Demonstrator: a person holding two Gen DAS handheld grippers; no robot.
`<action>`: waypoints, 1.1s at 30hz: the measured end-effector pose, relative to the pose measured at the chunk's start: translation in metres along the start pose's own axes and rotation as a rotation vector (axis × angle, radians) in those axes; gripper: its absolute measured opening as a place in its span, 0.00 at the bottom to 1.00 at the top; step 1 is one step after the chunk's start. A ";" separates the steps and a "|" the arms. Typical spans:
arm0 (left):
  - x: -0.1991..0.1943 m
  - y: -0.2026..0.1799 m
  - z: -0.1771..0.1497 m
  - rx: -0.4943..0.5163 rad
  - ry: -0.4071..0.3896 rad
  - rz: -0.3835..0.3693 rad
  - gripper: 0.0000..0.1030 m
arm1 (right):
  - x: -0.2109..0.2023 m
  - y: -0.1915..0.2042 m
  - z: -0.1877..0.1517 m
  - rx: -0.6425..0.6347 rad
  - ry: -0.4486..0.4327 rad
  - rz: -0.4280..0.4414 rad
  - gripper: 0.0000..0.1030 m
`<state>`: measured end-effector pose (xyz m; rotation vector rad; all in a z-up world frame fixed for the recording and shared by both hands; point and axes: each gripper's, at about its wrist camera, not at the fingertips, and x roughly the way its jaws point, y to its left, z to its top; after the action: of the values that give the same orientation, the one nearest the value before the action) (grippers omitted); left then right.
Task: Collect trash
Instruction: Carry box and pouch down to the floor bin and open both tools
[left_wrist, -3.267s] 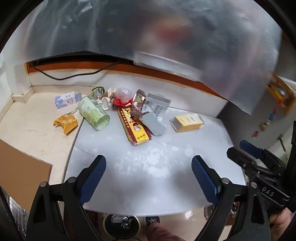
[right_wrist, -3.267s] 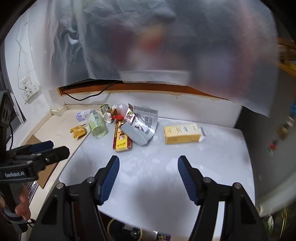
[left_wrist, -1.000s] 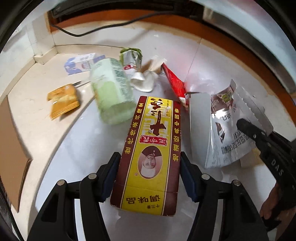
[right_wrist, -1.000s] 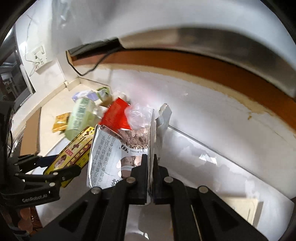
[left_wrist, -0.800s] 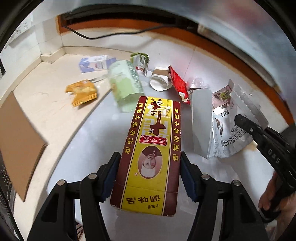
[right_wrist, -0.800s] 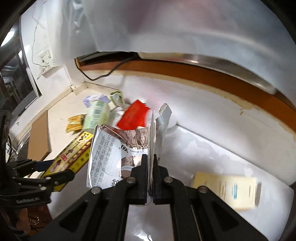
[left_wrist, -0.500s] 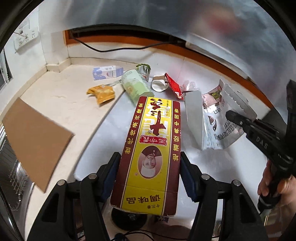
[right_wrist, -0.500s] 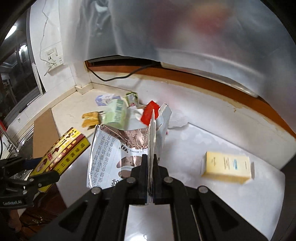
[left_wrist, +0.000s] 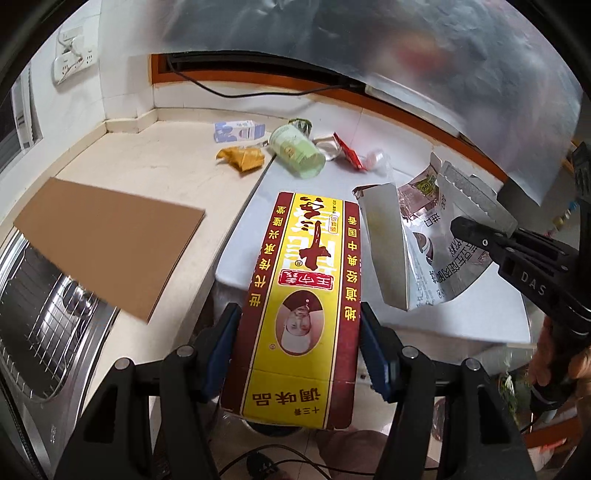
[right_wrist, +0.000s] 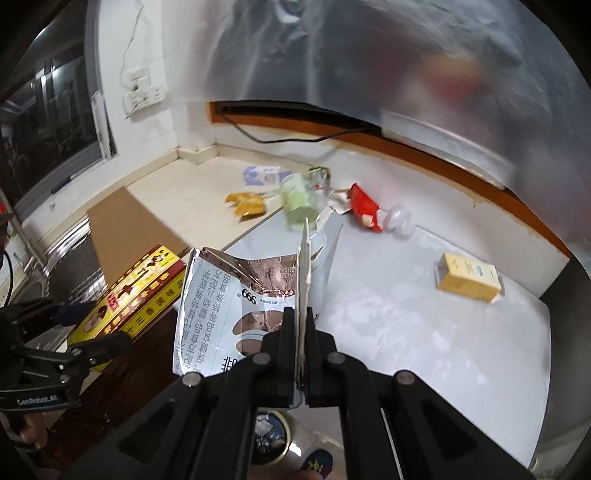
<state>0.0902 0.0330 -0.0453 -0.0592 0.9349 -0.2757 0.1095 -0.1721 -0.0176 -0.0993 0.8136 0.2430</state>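
Left wrist view: the left gripper (left_wrist: 299, 350) grips the yellow-and-maroon seasoning box (left_wrist: 303, 295) across its width, blue pads against both long sides. Compared with one second ago, the box has been carried off the white table (left_wrist: 476, 314) and back past its near edge; the green paper cup (left_wrist: 297, 151), orange wrapper (left_wrist: 242, 158) and red wrapper (left_wrist: 349, 155) have receded to the far side of that table. The cardboard sheet (left_wrist: 110, 240) lies left of the table, on the counter. Right wrist view: the right gripper (right_wrist: 302, 354) is clamped narrow on the torn foil pouch (right_wrist: 236, 299), which now hangs clear above the table's near edge. The yellow carton (right_wrist: 469, 282) rests on the table's right side, uncollected. Judgement: both pickups are complete and the retreat indicates transfer to a bin, which neither view clearly shows. Several items remain on the table, so the task is only partly done.
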 end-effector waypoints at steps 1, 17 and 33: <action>-0.002 0.003 -0.007 0.007 0.005 -0.007 0.58 | -0.004 0.009 -0.006 -0.002 0.007 -0.011 0.02; -0.017 0.025 -0.086 0.043 0.063 -0.059 0.58 | 0.002 0.078 -0.092 -0.045 0.209 -0.110 0.02; 0.042 0.029 -0.158 -0.056 0.203 0.004 0.58 | 0.068 0.088 -0.157 -0.117 0.396 -0.099 0.02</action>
<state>-0.0069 0.0611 -0.1770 -0.0822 1.1447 -0.2545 0.0210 -0.1033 -0.1737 -0.3036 1.1851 0.1786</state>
